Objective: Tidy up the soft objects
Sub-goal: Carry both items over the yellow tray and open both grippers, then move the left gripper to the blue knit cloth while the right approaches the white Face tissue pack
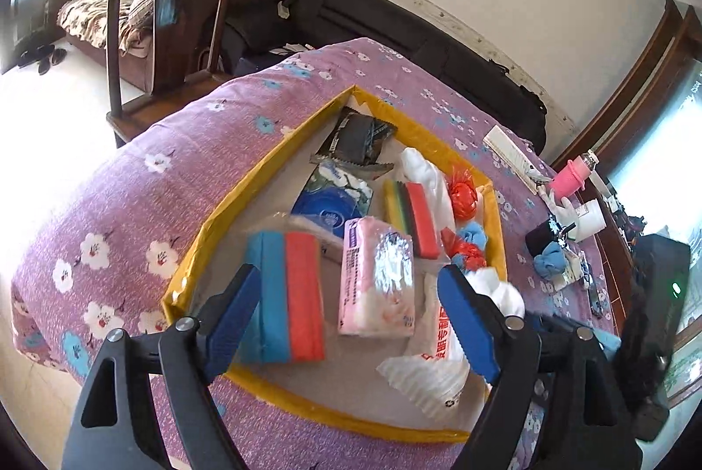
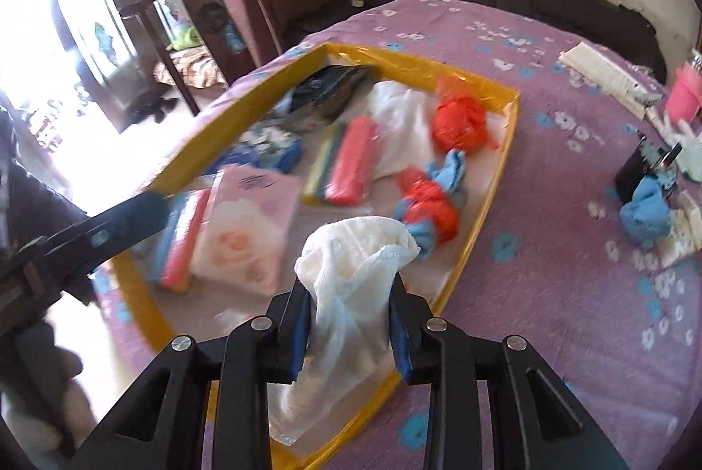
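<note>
White towelling is what my right tongs (image 2: pixel 351 321) are clamped on: a towel (image 2: pixel 355 263) hanging over the near part of the yellow-rimmed tray (image 2: pixel 478 220). My left tongs (image 1: pixel 355 316) stand wide apart with nothing between them, above the tray's near end, over a pink tissue pack (image 1: pixel 377 277) and a blue-and-red sponge (image 1: pixel 285 294). Outside the tray, a blue cloth (image 2: pixel 645 215) lies on the purple floral table (image 2: pixel 548 272).

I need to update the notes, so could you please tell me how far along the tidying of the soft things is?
Mostly done: the yellow tray already holds sponges, a tissue pack and red bags. In hand: the right tool grips a white towel above the tray; the left tool is open. Left: a blue cloth on the bedspread.
</note>
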Tool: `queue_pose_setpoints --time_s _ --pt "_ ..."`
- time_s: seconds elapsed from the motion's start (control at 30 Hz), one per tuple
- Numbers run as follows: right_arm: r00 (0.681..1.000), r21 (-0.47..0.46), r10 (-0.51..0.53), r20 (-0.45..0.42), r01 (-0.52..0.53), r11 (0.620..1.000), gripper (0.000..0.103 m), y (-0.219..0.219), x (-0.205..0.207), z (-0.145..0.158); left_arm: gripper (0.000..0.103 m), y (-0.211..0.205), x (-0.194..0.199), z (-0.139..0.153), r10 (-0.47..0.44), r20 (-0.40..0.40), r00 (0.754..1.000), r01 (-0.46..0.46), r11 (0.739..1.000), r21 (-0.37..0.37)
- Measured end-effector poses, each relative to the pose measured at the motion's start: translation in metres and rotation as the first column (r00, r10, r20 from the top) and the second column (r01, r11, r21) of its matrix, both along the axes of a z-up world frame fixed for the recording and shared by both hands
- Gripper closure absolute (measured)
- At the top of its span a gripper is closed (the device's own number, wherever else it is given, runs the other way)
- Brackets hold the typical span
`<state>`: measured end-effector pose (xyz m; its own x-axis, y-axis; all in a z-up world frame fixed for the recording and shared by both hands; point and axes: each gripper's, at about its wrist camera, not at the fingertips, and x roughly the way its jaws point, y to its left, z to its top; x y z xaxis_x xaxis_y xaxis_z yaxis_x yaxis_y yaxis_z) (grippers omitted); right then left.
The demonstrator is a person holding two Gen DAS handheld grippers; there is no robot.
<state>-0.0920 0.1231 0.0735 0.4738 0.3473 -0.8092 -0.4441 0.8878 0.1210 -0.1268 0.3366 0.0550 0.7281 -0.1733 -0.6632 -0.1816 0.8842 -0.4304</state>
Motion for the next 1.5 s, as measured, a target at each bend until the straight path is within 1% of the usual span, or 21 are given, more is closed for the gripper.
queue_pose_setpoints --time_s 0.1,0.23,0.37,0.4,0.43,0.47,0.5,0.57,0.63,0.7,0.77,0.9,1.03,1.1,1.2,1.23,1.27,1.33,1.37,1.43,1.5 --pt "1.000 -0.001 -0.019 0.001 0.019 1.000 0.070 -0.002 0.010 -0.001 0.021 0.002 -0.004 -0.001 0.006 0.002 1.000 -0.006 1.000 -0.004" --pt "1.000 0.073 0.017 0.002 -0.017 0.997 0.069 -0.002 0.006 0.010 0.021 0.006 -0.010 0.001 0.025 0.012 1.000 -0.025 1.000 -0.008" --pt "1.000 0.091 0.023 0.014 -0.024 0.996 0.065 0.008 0.008 0.016 0.021 0.008 -0.012 0.001 0.033 0.015 0.999 -0.032 0.999 -0.016" --pt "1.000 0.118 0.022 0.005 -0.023 0.993 0.055 0.010 0.013 0.015 0.021 0.007 -0.013 0.001 0.031 0.014 0.999 -0.031 0.999 -0.017" --pt "1.000 0.150 0.030 -0.007 -0.029 0.988 0.036 0.011 0.016 0.014 0.021 0.007 -0.013 0.000 0.029 0.012 1.000 -0.029 0.999 -0.017" --pt "0.998 0.212 0.047 -0.040 -0.038 0.977 0.026 0.010 0.023 0.010 0.021 0.006 -0.013 0.000 0.026 0.010 1.000 -0.026 0.999 -0.019" --pt "0.997 0.238 0.048 -0.057 -0.034 0.971 0.017 0.009 0.026 0.009 0.021 0.006 -0.014 0.000 0.022 0.009 1.000 -0.022 1.000 -0.019" --pt "0.996 0.316 0.005 -0.088 0.023 0.948 0.016 -0.004 0.033 0.008 0.021 0.005 -0.016 -0.001 0.020 0.007 1.000 -0.020 1.000 -0.013" --pt "0.993 0.359 -0.004 -0.118 0.046 0.932 0.015 -0.012 0.035 0.008 0.021 0.006 -0.018 -0.001 0.025 0.006 1.000 -0.025 1.000 -0.011" --pt "0.984 0.412 0.031 -0.173 0.044 0.910 0.015 -0.018 0.037 0.002 0.021 0.010 -0.020 -0.002 0.038 0.007 0.999 -0.038 0.999 -0.017" --pt "0.978 0.449 0.050 -0.201 0.046 0.892 0.015 -0.021 0.035 0.000 0.021 0.012 -0.021 -0.002 0.051 0.010 0.999 -0.051 0.998 -0.028" --pt "0.974 0.508 0.092 -0.208 0.027 0.861 0.015 -0.015 0.027 0.003 0.021 0.011 -0.023 -0.003 0.058 0.009 0.998 -0.057 0.998 -0.030" --pt "0.973 0.480 0.128 -0.195 -0.019 0.877 0.015 -0.001 0.021 0.003 0.021 0.009 -0.026 -0.002 0.064 0.009 0.998 -0.063 0.998 -0.024" --pt "0.968 0.423 0.135 -0.211 -0.034 0.905 0.015 0.007 0.020 -0.004 0.021 0.009 -0.028 -0.001 0.066 0.008 0.998 -0.066 0.998 -0.018" --pt "0.978 0.352 0.116 -0.172 -0.049 0.935 0.015 0.010 0.015 0.000 0.021 0.006 -0.030 0.000 0.068 0.006 0.998 -0.068 0.998 -0.003" --pt "0.983 0.311 0.099 -0.157 -0.046 0.949 0.014 0.011 0.013 0.003 0.021 0.004 -0.030 0.001 0.068 0.005 0.998 -0.068 0.998 0.004" --pt "0.989 0.234 0.061 -0.136 -0.028 0.972 0.014 0.013 0.012 0.004 0.021 0.002 -0.031 0.002 0.066 0.004 0.998 -0.066 0.998 0.014" --pt "0.991 0.143 0.029 -0.134 -0.009 0.990 0.015 0.011 0.012 0.000 0.021 -0.005 -0.032 0.005 0.059 0.007 0.998 -0.059 0.998 0.037" --pt "0.990 0.177 0.054 -0.134 -0.030 0.984 0.014 0.006 0.011 0.002 0.021 -0.008 -0.032 0.007 0.056 0.011 0.998 -0.056 0.997 0.055" --pt "0.993 0.237 0.041 -0.111 -0.014 0.971 0.014 -0.014 0.008 0.013 0.021 -0.019 -0.035 0.014 0.047 0.031 0.998 -0.050 0.993 0.108" --pt "1.000 0.271 -0.005 -0.007 0.007 0.963 0.014 -0.045 0.000 0.039 0.021 -0.030 -0.038 0.022 0.032 0.053 0.998 -0.040 0.986 0.162"
